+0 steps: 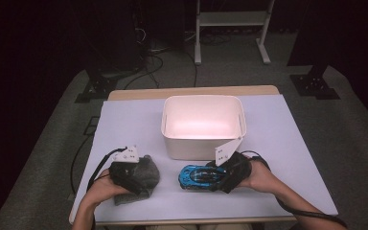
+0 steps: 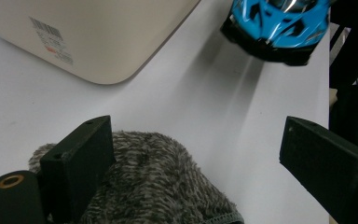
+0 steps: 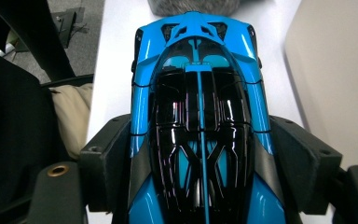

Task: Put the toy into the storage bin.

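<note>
The right tool (image 3: 200, 154) is clamped on the sides of a glossy blue-and-black toy sports car (image 3: 198, 116), whose nose points away from it toward the left tool (image 2: 191, 168); the left tool's jaws stand apart over a fuzzy grey knitted cloth (image 2: 154, 182) on the white surface (image 2: 205, 107); a white plastic bin (image 1: 202, 125) sits just beyond both.

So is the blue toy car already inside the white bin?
No, the blue toy car sits in the right claw, in front of the white bin.
</note>
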`<state>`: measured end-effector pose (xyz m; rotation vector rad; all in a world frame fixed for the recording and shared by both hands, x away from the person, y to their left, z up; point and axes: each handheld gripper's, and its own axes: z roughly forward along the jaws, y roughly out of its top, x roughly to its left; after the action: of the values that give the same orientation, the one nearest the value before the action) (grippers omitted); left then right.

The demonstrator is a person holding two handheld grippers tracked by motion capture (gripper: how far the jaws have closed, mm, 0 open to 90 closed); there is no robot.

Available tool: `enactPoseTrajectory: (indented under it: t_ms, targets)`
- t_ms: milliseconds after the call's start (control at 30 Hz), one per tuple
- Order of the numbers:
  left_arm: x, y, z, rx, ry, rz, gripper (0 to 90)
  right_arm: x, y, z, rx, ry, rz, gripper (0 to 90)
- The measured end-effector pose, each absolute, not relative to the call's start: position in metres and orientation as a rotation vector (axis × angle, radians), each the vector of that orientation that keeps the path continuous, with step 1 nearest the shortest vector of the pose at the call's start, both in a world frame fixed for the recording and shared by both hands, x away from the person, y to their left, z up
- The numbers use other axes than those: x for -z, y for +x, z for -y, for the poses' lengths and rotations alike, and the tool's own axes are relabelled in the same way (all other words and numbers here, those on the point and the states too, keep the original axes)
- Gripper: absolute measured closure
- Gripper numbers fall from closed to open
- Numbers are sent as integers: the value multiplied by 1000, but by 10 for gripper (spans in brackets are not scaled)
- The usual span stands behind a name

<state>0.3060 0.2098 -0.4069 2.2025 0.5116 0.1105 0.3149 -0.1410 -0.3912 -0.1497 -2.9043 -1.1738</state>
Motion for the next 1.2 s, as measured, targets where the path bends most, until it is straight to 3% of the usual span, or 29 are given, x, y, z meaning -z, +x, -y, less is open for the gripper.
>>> enactPoseTrajectory:
  t_ms: [700, 1200]
  targets:
    - [403, 307, -218, -129, 2177, -525, 91, 305, 326, 145, 1247, -90, 2925, 252]
    - [401, 308, -230, -144, 2146, -557, 91, 273, 372, 138, 1270, -96, 2939, 252]
